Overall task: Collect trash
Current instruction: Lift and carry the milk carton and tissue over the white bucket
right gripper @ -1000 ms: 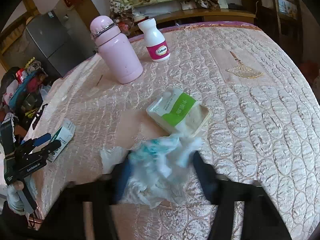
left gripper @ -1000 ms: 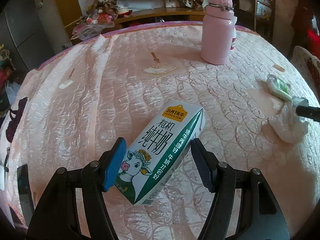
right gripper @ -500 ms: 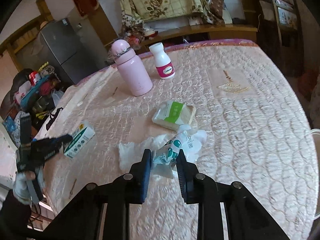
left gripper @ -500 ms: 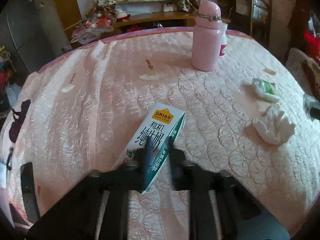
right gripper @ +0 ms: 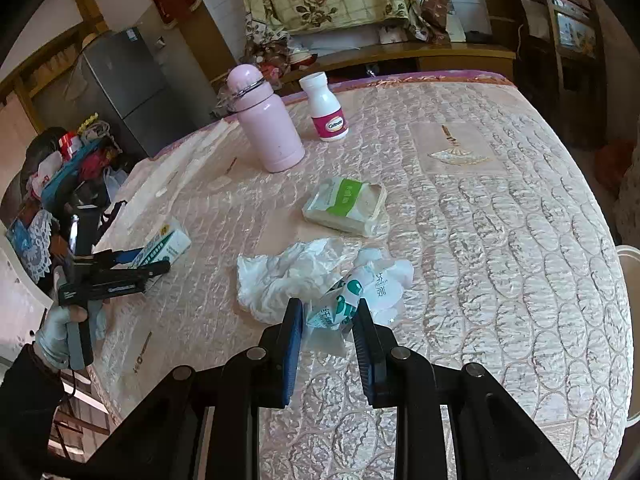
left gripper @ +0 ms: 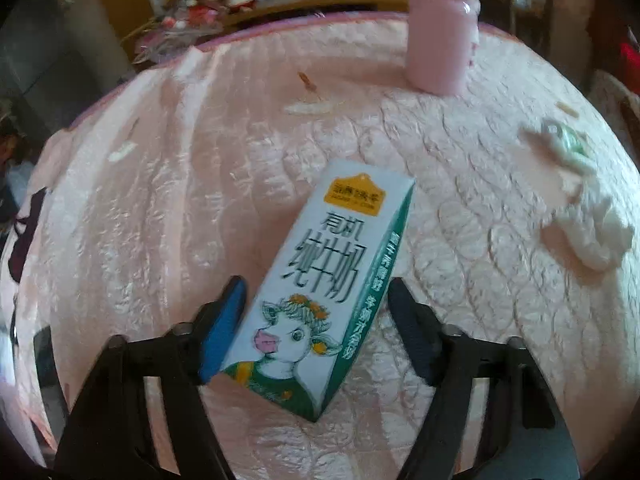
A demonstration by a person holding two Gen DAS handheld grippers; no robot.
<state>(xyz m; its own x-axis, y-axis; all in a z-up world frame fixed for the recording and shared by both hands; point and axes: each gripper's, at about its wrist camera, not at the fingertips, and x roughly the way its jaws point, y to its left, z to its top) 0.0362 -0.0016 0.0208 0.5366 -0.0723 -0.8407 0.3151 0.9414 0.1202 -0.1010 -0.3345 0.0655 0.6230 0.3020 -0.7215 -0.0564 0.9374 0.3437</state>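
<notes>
A white and green milk carton (left gripper: pixel 320 280) with a cartoon cow lies on the pink quilted tablecloth (left gripper: pixel 160 200). My left gripper (left gripper: pixel 316 316) is open, its blue pads either side of the carton's near end, not pressing it. The carton and left gripper also show in the right wrist view (right gripper: pixel 164 246). My right gripper (right gripper: pixel 328 320) is shut on a crumpled white and green plastic wrapper (right gripper: pixel 360 292). A crumpled white tissue (right gripper: pixel 288 276) lies just left of it; it also shows in the left wrist view (left gripper: pixel 588 236).
A pink flask (right gripper: pixel 264 120) and a white pill bottle (right gripper: pixel 326 108) stand at the table's far side. A green and white tissue pack (right gripper: pixel 346 208) lies mid-table. A fridge (right gripper: pixel 124 88) and clutter stand left; a wooden bench sits behind.
My left gripper looked shut on the carton half a second ago and is open around it now. My right gripper closed on the wrapper and keeps hold of it.
</notes>
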